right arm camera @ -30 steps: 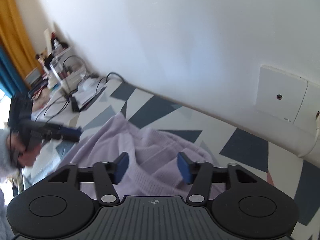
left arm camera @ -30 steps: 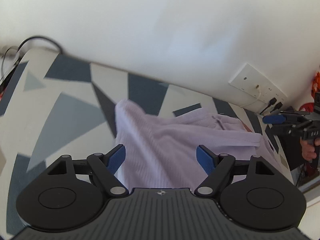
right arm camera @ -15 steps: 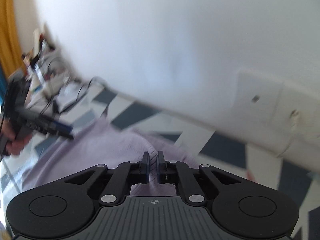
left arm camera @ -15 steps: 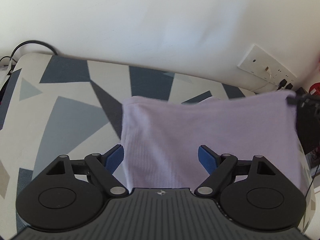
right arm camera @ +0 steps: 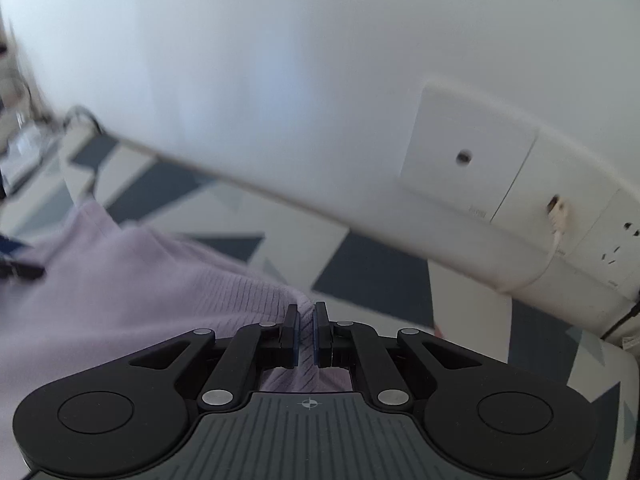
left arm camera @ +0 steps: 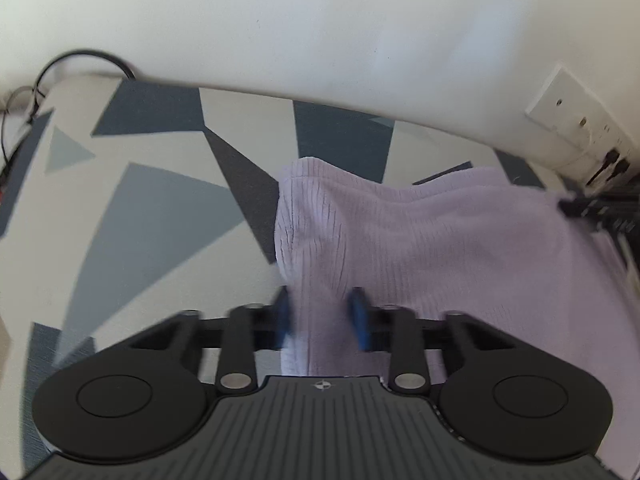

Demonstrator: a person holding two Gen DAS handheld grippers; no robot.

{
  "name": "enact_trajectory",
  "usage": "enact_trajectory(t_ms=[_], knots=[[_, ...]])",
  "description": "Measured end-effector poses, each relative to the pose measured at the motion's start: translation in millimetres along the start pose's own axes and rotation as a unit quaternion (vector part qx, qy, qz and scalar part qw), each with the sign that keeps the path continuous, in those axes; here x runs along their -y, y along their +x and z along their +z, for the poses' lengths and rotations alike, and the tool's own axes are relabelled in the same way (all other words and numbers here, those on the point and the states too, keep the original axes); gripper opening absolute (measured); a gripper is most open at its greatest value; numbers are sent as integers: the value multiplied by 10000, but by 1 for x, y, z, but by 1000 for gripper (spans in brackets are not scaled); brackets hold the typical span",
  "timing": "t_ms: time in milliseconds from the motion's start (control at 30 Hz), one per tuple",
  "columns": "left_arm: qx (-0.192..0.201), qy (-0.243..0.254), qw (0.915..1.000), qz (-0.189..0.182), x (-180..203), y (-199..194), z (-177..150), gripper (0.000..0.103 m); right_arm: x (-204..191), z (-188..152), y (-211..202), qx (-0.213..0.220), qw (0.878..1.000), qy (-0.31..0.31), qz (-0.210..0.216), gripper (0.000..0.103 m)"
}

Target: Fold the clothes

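Lilac ribbed garment point(left arm camera: 440, 248) spread over the patterned bed cover point(left arm camera: 132, 200) by the white wall point(left arm camera: 320, 32). Right gripper point(right arm camera: 306, 334) pinched tight on a fabric edge. Left gripper point(left arm camera: 320, 316) half closed around a fold, blurred, grip unclear

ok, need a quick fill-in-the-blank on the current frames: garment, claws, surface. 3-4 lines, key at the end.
1. The ribbed garment is pale ____ in colour.
2. The right claw is ____ on a fold of the garment.
3. The left claw has fabric between its blue fingers, which look motion-____.
4. The surface under the garment bears a ____ pattern of grey and navy shapes.

Missing words: lilac; shut; blurred; geometric
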State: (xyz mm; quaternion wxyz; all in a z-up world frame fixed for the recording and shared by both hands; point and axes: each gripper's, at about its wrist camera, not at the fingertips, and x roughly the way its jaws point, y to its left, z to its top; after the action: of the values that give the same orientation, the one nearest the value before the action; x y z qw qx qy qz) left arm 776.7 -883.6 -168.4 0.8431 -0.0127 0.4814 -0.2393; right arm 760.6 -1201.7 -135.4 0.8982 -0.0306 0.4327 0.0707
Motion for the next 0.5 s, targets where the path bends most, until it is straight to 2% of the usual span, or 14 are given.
enact_trajectory(t_ms=[67, 167, 200, 233, 267, 367, 433, 500], knots=[[130, -74, 9999, 47, 3, -4, 2, 10, -1, -3, 7, -72, 9999, 78, -75, 6], [717, -37, 9972, 195, 7, -27, 7, 8, -2, -7, 18, -180, 9995, 195, -188, 10], [697, -59, 9972, 248, 6, -25, 9, 8, -1, -9, 18, -154, 9993, 249, -229, 21], [676, -81, 9972, 301, 5, -23, 11, 8, 3, -12, 13, -53, 9991, 322, -276, 38], [655, -104, 9972, 354, 4, -21, 12, 8, 8, -15, 6, 65, 9986, 441, -283, 42], [536, -166, 9973, 482, 4, -12, 8, 9, 40, -32, -31, 478, 9912, 1209, -235, 42], [489, -277, 9972, 488, 2, -8, 3, 10, 64, -50, -60, 770, 9819, 1668, -466, 42], [440, -381, 9971, 486, 1, -5, 0, 10, 84, -72, -79, 810, 9738, 2001, -715, 42]])
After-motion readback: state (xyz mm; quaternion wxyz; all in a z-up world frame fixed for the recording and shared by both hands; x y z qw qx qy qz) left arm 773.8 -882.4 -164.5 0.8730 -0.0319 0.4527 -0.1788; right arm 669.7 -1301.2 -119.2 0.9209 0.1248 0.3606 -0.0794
